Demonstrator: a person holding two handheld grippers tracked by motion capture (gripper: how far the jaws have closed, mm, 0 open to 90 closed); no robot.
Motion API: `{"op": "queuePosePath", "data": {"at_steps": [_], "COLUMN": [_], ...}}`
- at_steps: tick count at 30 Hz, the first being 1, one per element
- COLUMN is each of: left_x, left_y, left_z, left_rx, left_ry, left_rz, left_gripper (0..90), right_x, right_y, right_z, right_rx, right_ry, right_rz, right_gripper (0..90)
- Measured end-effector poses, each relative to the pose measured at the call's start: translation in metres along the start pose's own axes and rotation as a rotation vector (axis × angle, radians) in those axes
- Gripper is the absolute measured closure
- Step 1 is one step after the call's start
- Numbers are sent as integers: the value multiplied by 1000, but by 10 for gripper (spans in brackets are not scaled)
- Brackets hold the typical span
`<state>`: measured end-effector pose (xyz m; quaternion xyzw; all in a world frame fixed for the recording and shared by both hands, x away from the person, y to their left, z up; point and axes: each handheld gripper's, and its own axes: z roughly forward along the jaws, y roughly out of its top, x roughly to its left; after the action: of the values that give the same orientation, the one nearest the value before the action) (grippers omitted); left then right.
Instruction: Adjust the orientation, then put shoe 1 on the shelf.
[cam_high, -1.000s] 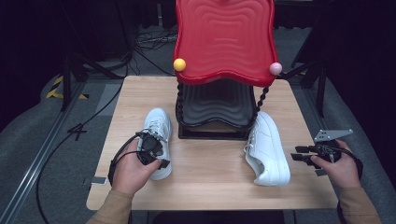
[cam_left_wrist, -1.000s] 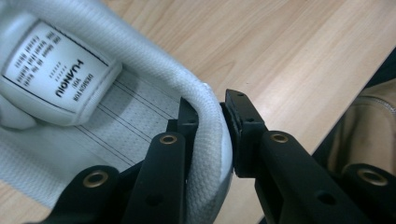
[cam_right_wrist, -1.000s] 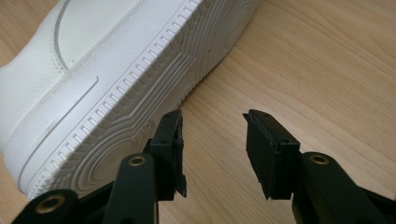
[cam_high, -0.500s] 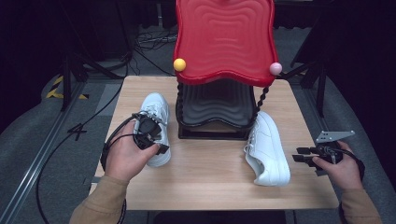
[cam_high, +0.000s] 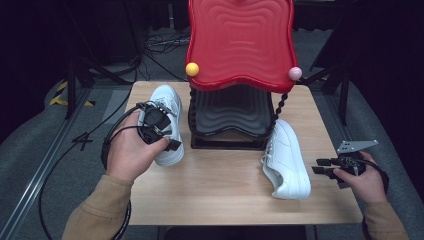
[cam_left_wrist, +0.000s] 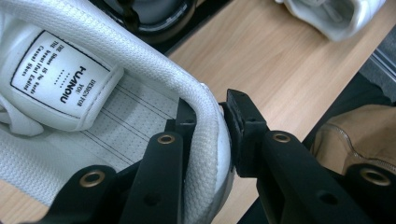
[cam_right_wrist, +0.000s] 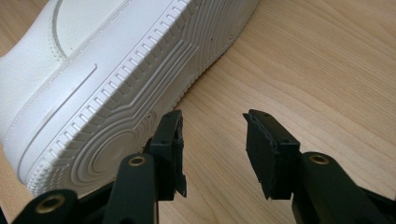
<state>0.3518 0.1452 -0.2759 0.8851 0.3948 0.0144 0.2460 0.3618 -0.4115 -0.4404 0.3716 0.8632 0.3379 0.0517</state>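
The padded heel collar of the left shoe (cam_left_wrist: 205, 140), standing on the table (cam_high: 220, 180) beside the red rack (cam_high: 240, 45), is pinched by the left gripper (cam_left_wrist: 212, 126); it could slip if lifted abruptly. The right gripper (cam_right_wrist: 212, 140) is held spread beside the tipped right shoe (cam_right_wrist: 107, 79)

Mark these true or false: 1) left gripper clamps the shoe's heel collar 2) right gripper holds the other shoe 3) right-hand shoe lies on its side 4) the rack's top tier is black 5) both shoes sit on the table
1) True: the left gripper has its jaws on either side of the left white sneaker's padded collar.
2) False: the right gripper is open, beside the right white sneaker's sole.
3) True: its sole faces sideways.
4) False: the top tier is red; the lower tier is black.
5) True: both rest on the wooden table.
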Motion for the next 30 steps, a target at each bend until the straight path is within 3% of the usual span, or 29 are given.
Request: {"op": "queuePosePath", "data": {"at_steps": [19,30], "left_x": [-5,-6], "left_y": [24,41], "left_z": [-38,-55], "left_rx": [-63,-57], "left_ry": [18,51], "left_rz": [13,26], "left_gripper": [759,758], "right_x": [2,3], "right_y": [-6,-10], "right_z": [0,-1], "right_rx": [16,22], "right_ry": [3,-1], "right_rz": [7,8], "right_gripper": [571,571]}}
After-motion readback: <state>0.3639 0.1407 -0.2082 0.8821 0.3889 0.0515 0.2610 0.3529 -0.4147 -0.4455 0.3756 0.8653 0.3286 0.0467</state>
